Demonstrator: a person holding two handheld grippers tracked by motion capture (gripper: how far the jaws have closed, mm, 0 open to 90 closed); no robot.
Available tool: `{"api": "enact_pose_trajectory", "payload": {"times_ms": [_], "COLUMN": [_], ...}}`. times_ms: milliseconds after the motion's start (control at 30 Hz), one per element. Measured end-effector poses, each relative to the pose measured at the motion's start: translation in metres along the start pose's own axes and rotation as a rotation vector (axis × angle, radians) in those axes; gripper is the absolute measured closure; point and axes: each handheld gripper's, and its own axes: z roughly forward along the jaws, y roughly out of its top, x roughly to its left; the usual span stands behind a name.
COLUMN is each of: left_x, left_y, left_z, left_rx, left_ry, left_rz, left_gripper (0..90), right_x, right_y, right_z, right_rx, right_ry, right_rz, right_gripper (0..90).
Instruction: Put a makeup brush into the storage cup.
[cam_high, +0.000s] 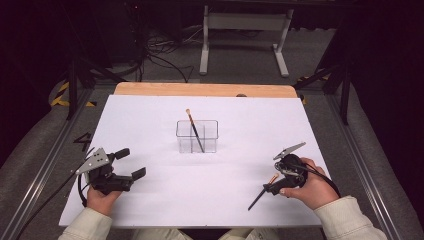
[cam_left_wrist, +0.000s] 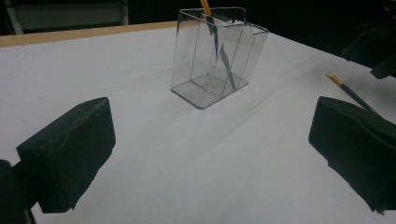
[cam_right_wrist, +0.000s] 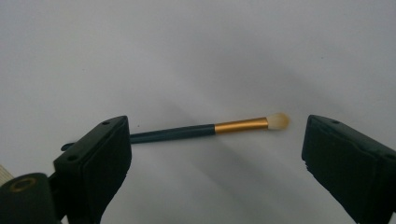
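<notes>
Right gripper (cam_high: 272, 184) hangs low over the white desk (cam_high: 150, 125) at about four o'clock from the clear organizer box (cam_high: 197, 136), its jaws spread wide and released, with nothing pressed between them. In the right gripper view a dark-handled makeup brush (cam_right_wrist: 201, 131) with a gold ferrule and pale tip lies flat on the desk, crosswise between the two pads, touching neither. Left gripper (cam_high: 131, 164) rests at about eight o'clock from the box, likewise open and empty, pointed toward it. One brush (cam_high: 194, 131) already stands tilted inside the box, leaning toward eleven o'clock. The step in hand looks like the pickup of the second brush: the jaws are lined up around it but have not gripped. Next comes closing squarely on the thin handle without rolling it away, then a lift and a carry toward ten o'clock, tipping the brush upright to drop it into the box.
</notes>
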Motion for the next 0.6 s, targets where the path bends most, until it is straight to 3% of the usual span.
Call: {"api": "enact_pose_trajectory", "payload": {"times_ms": [600], "left_x": [0.0], "left_y": [-0.001], "left_z": [-0.002], "left_rx": [-0.002], "left_ry": [0.004], "left_rz": [0.0], "left_gripper": [1.2], "right_x": [0.003], "right_y": [0.006], "right_z": [0.015], "right_rx": [0.112], "right_ry": [0.047], "right_rz": [0.108], "right_gripper": [18.2]}}
